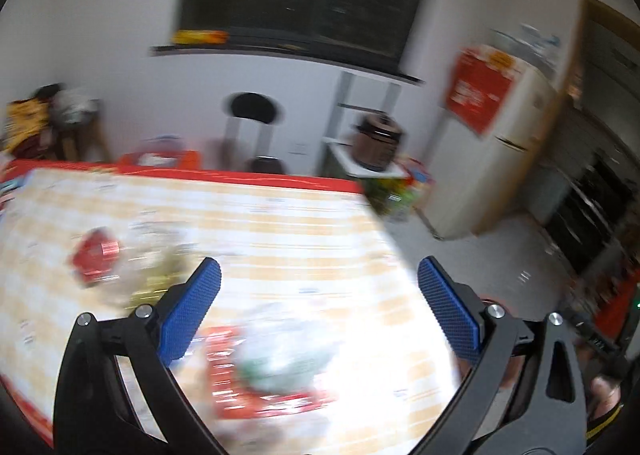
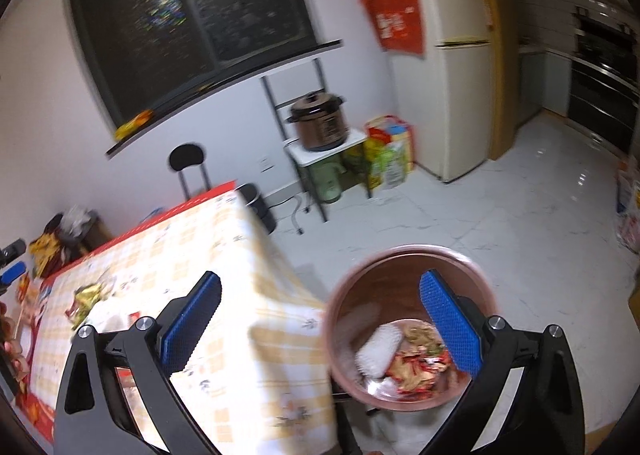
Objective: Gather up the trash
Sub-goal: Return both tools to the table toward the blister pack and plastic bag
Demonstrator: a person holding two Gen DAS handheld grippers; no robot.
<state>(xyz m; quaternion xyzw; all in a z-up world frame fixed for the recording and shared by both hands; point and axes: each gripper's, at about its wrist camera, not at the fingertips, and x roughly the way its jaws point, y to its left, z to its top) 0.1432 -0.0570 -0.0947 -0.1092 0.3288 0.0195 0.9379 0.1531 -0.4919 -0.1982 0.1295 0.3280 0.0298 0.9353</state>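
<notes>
My left gripper (image 1: 319, 279) is open and empty above a table with a yellow checked cloth (image 1: 280, 223). The left wrist view is blurred. Below the left gripper lies a red and white wrapper pile (image 1: 276, 363). A red wrapper (image 1: 94, 257) and a crumpled clear and gold wrapper (image 1: 156, 271) lie to its left. My right gripper (image 2: 320, 291) is open and empty at the table's corner, over a round pink bin (image 2: 404, 255) on the floor. The bin holds a white wrapper (image 2: 378, 351) and red and yellow scraps (image 2: 420, 367). A gold wrapper (image 2: 86, 301) lies on the table.
A black chair (image 2: 188, 163) stands behind the table. A metal rack with a brown cooker (image 2: 320, 123) stands by the wall, with a bag (image 2: 390, 151) and a fridge (image 2: 448, 67) to its right. White tiled floor (image 2: 500, 239) spreads right of the table. A cluttered stool (image 1: 72, 115) is far left.
</notes>
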